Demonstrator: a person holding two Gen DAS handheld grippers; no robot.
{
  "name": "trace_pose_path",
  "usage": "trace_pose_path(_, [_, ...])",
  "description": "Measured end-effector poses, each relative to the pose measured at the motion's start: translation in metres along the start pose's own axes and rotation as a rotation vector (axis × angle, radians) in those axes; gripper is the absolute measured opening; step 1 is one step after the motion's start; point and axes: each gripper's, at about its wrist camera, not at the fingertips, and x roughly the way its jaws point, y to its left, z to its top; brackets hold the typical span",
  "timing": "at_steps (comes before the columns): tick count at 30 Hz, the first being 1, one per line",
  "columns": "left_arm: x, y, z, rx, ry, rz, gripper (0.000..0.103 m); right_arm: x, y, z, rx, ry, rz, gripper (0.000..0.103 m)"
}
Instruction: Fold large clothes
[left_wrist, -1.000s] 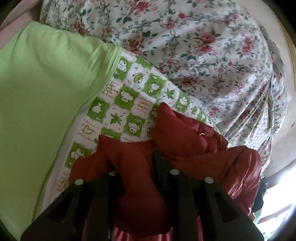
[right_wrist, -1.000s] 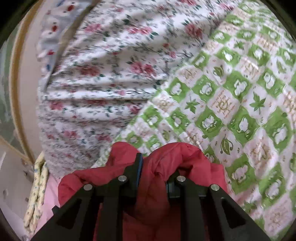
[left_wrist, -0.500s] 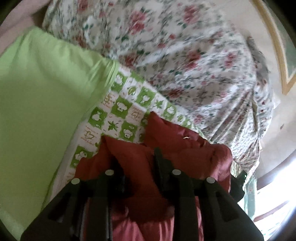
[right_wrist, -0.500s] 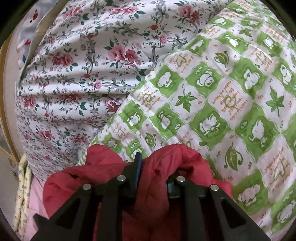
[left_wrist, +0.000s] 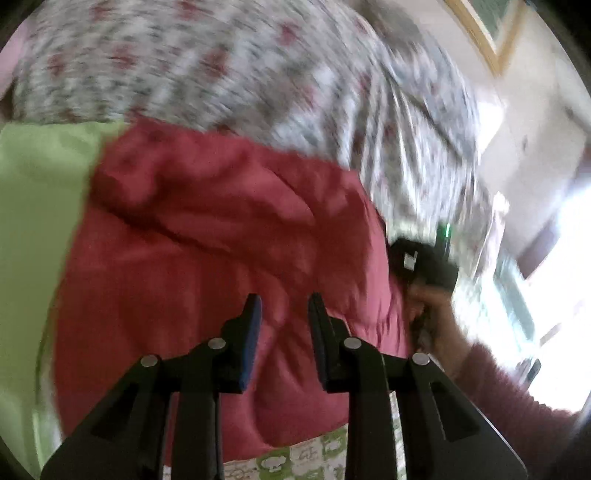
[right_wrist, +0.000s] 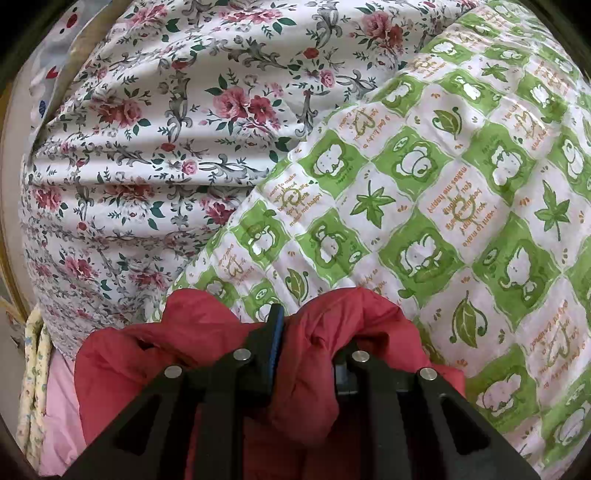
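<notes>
Right tool (right_wrist: 308, 328) clamped on a bunched fold of red padded jacket (right_wrist: 229, 354), over green-checked quilt (right_wrist: 461, 206) beside floral bedding (right_wrist: 155, 122). Left tool (left_wrist: 284, 306) apart, nothing pinched, above jacket spread across quilt; view blurred. Person's hand (left_wrist: 436, 314) at jacket's right edge.

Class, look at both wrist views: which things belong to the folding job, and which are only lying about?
Part of the job:
red padded garment
left hand-held gripper
right hand-held gripper, shut on the garment

Just lying about:
floral sheet
green checked quilt
plain green cloth
</notes>
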Motion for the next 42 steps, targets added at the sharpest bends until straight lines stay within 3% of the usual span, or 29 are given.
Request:
trace_pose_path(2, [0.015,-0.015,-0.004,0.058,0.022,0.064,0.023,0.000,0.001,0.001,-0.006,0.005,0.002,0.017])
trace_pose_path(5, [0.036,-0.028,-0.006,0.157,0.025,0.241,0.023,-0.003,0.004,0.005,-0.015,0.030,0.013,0.021])
trace_pose_path(8, [0.059,-0.017,-0.006,0.155,0.048,0.339,0.024,-0.019,0.013,0.012,-0.026,0.044,0.046,0.029])
trace_pose_path(14, [0.071,-0.011,-0.001,0.144,0.045,0.386,0.023,-0.101,0.062,0.001,-0.223,-0.046,0.153,0.052])
trace_pose_path(15, [0.072,-0.011,-0.001,0.141,0.047,0.391,0.023,-0.116,0.074,-0.010,-0.291,-0.066,0.154,0.058])
trace_pose_path(18, [0.076,-0.007,0.005,0.113,0.051,0.396,0.023,-0.146,0.102,-0.050,-0.487,-0.133,0.134,0.060])
trace_pose_path(22, [0.077,-0.003,0.008,0.073,0.059,0.380,0.023,-0.143,0.132,-0.098,-0.721,-0.090,0.133,0.060])
trace_pose_path(24, [0.077,0.000,0.009,0.054,0.066,0.374,0.023,-0.111,0.143,-0.117,-0.822,0.028,0.102,0.058])
trace_pose_path(27, [0.076,0.000,0.013,0.040,0.079,0.368,0.023,-0.063,0.141,-0.116,-0.828,0.125,0.013,0.056])
trace_pose_path(30, [0.070,0.001,0.024,0.049,0.086,0.385,0.023,-0.023,0.126,-0.093,-0.741,0.167,-0.048,0.056])
trace_pose_path(33, [0.063,0.017,0.042,0.013,0.069,0.442,0.023,-0.004,0.114,-0.071,-0.624,0.209,-0.039,0.055])
trace_pose_path(36, [0.065,0.052,0.057,-0.090,0.081,0.457,0.023,0.003,0.106,-0.059,-0.553,0.207,-0.043,0.055])
trace_pose_path(39, [0.080,0.086,0.054,-0.196,0.118,0.382,0.023,0.008,0.095,-0.058,-0.497,0.210,-0.027,0.056])
trace_pose_path(42, [0.090,0.099,0.051,-0.237,0.123,0.354,0.022,0.016,0.086,-0.059,-0.477,0.212,-0.029,0.056])
